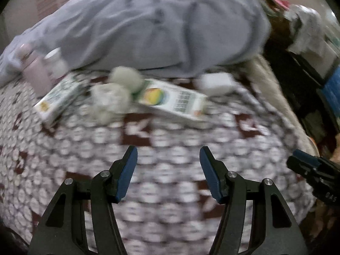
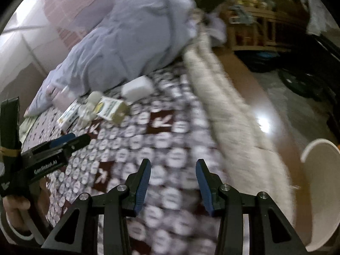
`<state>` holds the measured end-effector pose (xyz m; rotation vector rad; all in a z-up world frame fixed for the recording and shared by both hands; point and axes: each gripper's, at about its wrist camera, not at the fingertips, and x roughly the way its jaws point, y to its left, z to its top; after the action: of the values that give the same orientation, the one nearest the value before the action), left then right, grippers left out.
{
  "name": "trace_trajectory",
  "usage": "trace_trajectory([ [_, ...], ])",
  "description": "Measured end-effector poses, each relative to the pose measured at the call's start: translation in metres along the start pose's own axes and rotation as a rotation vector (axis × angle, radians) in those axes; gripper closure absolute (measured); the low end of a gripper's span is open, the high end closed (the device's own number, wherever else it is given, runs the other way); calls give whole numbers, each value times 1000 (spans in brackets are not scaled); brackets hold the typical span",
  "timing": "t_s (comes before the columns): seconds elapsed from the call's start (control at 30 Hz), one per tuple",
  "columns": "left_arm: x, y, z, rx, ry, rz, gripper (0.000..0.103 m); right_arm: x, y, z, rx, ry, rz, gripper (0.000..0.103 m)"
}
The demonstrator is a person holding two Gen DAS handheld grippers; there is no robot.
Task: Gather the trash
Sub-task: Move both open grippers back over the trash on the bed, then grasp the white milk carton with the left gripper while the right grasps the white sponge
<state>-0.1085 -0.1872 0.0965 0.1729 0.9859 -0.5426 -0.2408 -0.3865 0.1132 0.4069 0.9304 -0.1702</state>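
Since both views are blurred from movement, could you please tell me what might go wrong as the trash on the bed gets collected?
1. The crumpled tissues lie against the carton, so a blurred approach could grab or push both.
2. The white bin stands off the bed, so picked pieces might drop on the way.
3. The pink bottle beside the trash might be taken by mistake.

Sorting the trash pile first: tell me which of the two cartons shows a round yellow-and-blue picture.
The right-hand carton, lying flat beside the crumpled tissue. The left carton has only green-and-white print.
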Motion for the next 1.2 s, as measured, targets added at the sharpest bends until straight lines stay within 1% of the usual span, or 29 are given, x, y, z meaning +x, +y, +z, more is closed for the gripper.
trace_trajectory([
  [0.17,7,57,9,-63,4,59,43,26,25,17,-34,26,14,61],
  [0.27,11,93,17,-96,2,83,43,40,35,32,-46,29,10,58],
  [0.33,13,112,23,-113,-7,92,43,47,39,44,-43,18,10,54],
  [0.37,14,118,25,-118,-9,94,41,51,41,49,-39,14,8,49],
  [0.4,16,128,29,-124,-11,94,38,55,43,55,-35,13,4,45],
  [0.43,18,137,33,-127,-13,92,35,61,45,63,-31,10,3,44],
  [0.5,22,151,40,-117,-19,102,34,68,48,73,-27,5,7,44],
  [0.6,30,172,53,-72,-31,136,33,82,55,93,-31,1,4,43],
  [0.7,41,187,63,-33,-26,150,33,93,60,106,-42,-6,-9,42],
  [0.77,49,191,66,0,-18,157,33,101,61,115,-45,-10,-27,41],
  [0.8,57,193,69,18,-8,176,33,105,62,117,-45,-8,-31,41],
  [0.87,67,196,73,28,3,199,33,116,62,122,-46,5,-38,41],
  [0.97,81,200,78,46,21,208,33,129,65,125,-58,16,-62,40],
  [1.13,96,208,81,-8,69,185,33,141,64,127,-75,11,-87,40],
  [1.17,95,210,81,-22,61,180,33,141,62,127,-70,12,-90,45],
  [1.2,90,211,80,-49,45,163,37,139,60,126,-60,5,-80,53],
])
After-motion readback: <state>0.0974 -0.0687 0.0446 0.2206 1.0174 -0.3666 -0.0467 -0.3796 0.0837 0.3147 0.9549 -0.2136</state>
